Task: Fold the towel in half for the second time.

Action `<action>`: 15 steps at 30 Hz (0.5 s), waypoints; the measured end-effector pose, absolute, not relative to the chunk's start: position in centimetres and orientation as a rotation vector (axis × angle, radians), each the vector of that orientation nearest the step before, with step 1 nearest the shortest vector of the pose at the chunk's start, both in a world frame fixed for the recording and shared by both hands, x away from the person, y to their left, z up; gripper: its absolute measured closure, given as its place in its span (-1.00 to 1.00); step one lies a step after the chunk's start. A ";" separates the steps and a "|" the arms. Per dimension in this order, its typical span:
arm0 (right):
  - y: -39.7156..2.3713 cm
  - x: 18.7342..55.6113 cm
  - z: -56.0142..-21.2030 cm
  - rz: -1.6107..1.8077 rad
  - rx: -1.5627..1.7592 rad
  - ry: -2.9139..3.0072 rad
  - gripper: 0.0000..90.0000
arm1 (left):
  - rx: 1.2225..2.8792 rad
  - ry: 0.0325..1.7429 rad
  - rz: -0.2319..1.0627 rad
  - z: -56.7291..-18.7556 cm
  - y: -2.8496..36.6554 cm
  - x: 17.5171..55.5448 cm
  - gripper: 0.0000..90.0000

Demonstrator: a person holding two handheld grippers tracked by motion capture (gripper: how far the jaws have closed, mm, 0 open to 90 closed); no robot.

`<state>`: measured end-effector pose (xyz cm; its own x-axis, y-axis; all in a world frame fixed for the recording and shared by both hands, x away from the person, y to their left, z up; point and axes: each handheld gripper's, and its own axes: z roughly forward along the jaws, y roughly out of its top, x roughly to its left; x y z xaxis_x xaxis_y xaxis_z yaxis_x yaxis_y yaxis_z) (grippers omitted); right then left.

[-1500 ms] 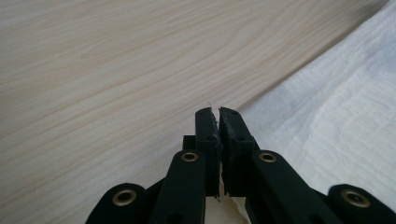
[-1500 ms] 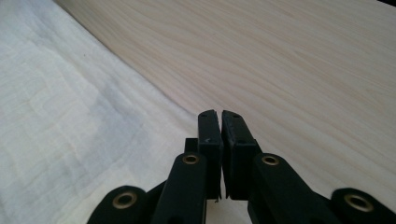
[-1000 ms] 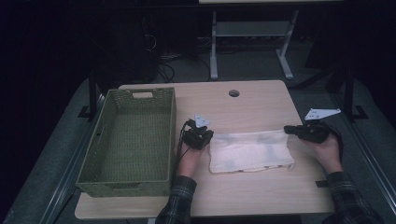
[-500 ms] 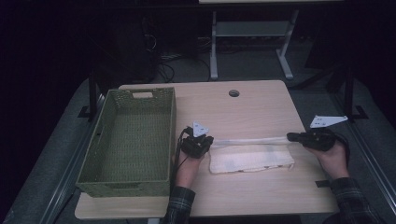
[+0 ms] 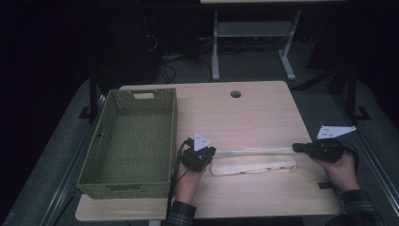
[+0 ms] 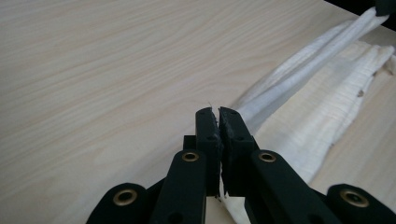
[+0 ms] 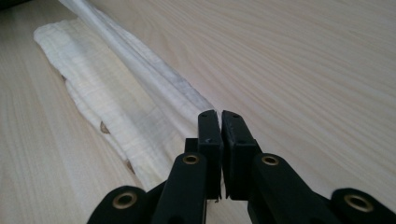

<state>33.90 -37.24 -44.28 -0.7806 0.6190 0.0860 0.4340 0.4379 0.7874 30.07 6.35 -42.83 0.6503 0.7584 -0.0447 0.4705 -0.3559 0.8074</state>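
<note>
I am in the middle of folding the white cloth, which lies on the worktop just right of the green basket. My left tongs are clamped shut on one end of the cloth's far edge, and my right tongs are clamped shut on the other end, so that edge runs as a taut, raised band between them above the rest of the fabric. In the left gripper view the jaws stand pressed together with the cloth pinched at their tips; the right gripper view shows the same, with the cloth stretching away from the closed tips. I judge this to be the fold-over step: the next move calls for carrying both ends together toward me, keeping them level and the band tight, then laying the edge down along the near side before letting go. I can read no brand, label or writing anywhere in these views.
</note>
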 end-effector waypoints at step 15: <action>-37.2 31.8 -45.2 1.206 0.902 2.541 0.93 | 2.086 0.971 0.414 -44.8 5.8 27.3 0.93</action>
<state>31.76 -37.15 -45.21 -0.7975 0.5971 0.0865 0.4444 0.4844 0.7536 27.30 5.76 -44.80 0.6549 0.7551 -0.0311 0.5000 -0.4021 0.7670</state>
